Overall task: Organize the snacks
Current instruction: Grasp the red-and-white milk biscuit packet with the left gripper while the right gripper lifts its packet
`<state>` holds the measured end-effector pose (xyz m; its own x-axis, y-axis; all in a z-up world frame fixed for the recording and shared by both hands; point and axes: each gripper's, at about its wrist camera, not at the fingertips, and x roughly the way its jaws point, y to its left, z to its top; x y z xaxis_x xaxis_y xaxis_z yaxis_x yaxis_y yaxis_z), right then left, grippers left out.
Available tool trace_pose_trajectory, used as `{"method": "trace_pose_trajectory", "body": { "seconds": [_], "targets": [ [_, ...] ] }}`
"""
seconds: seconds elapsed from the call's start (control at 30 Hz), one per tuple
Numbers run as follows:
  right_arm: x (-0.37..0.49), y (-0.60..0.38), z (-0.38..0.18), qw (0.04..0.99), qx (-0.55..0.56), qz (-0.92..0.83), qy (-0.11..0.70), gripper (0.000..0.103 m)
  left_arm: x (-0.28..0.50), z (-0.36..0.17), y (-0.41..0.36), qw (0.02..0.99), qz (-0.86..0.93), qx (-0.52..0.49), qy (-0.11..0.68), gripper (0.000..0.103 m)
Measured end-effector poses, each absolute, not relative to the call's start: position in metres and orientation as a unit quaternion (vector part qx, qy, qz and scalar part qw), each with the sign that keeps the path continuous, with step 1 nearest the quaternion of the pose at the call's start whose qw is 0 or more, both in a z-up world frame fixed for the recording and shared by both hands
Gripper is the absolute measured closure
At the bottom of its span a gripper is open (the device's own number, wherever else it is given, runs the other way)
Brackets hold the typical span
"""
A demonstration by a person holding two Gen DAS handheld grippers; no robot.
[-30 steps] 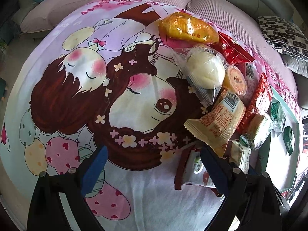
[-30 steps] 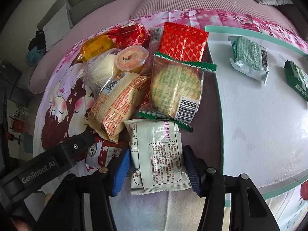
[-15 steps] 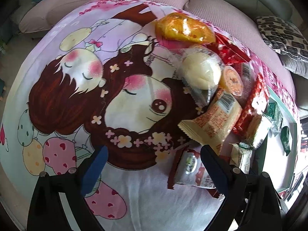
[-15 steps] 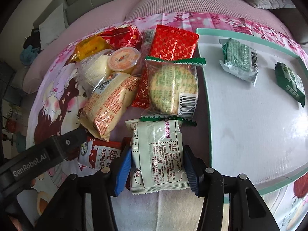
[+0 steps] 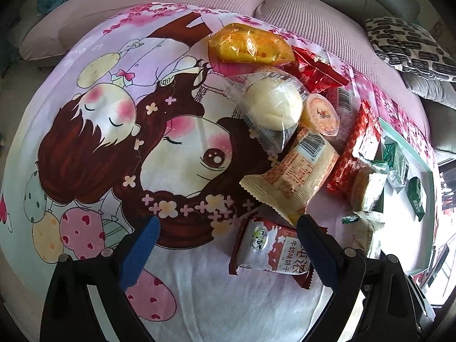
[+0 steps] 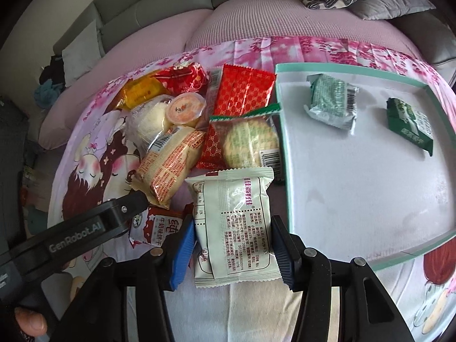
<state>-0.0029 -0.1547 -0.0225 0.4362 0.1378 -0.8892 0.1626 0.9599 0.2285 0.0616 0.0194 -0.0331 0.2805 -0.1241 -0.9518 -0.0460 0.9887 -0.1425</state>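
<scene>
The right hand-held gripper (image 6: pixel 232 252) has its two blue-padded fingers closed against the sides of a pale green snack packet (image 6: pixel 233 225), which sits squarely between them with its printed back facing up and its far end reaching toward the pile of snacks. Just to the right of this packet lies the white tray with a teal rim (image 6: pixel 285 171), holding a silver-green packet (image 6: pixel 332 101) and a dark green packet (image 6: pixel 410 122), well apart from each other.

The left hand-held gripper (image 5: pixel 228 240) is spread wide with nothing between its fingers; a red-and-white biscuit packet (image 5: pixel 270 249) lies on the cartoon-printed cloth (image 5: pixel 114 142) just inside its right finger, whether touching it I cannot tell. In the right wrist view the left gripper's black body crosses over the near corner of that same red-and-white packet.

Beyond the held packet the snacks crowd together: a round cracker in a clear green-edged wrapper (image 6: pixel 249 142) lies directly ahead, overlapping a red patterned packet (image 6: pixel 242 89) and resting against the tray's rim. To the left lies a cream packet with orange print (image 6: pixel 168 168), then a white bun in clear wrap (image 6: pixel 146 122) with a small orange jelly cup (image 6: pixel 186 109) beside it, and behind them a yellow packet (image 6: pixel 142 92) and a shiny red packet (image 6: pixel 185 78). A pink sofa (image 6: pixel 256 20) runs behind the cloth
</scene>
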Motion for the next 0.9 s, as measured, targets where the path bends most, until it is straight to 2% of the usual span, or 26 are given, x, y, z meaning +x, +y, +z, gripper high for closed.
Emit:
{"method": "trace_pose_trajectory", "body": {
  "seconds": [0.57, 0.63, 0.7, 0.9],
  "targets": [
    [-0.023, -0.191, -0.002, 0.847, 0.146, -0.065, 0.507, 0.048, 0.050, -0.042, -0.034, 0.787, -0.077, -0.011, 0.611, 0.007],
    [-0.023, -0.190, -0.002, 0.848, 0.145, -0.063, 0.507, 0.048, 0.048, -0.046, -0.042, 0.785, -0.081, 0.001, 0.615, 0.012],
    [-0.021, -0.190, -0.004, 0.847, 0.147, -0.063, 0.507, 0.048, 0.046, -0.050, -0.049, 0.782, -0.082, 0.011, 0.618, 0.024],
    [-0.024, -0.193, -0.003, 0.847, 0.155, -0.067, 0.504, 0.048, 0.038, -0.047, -0.055, 0.789, -0.082, 0.015, 0.609, 0.039]
  ]
}}
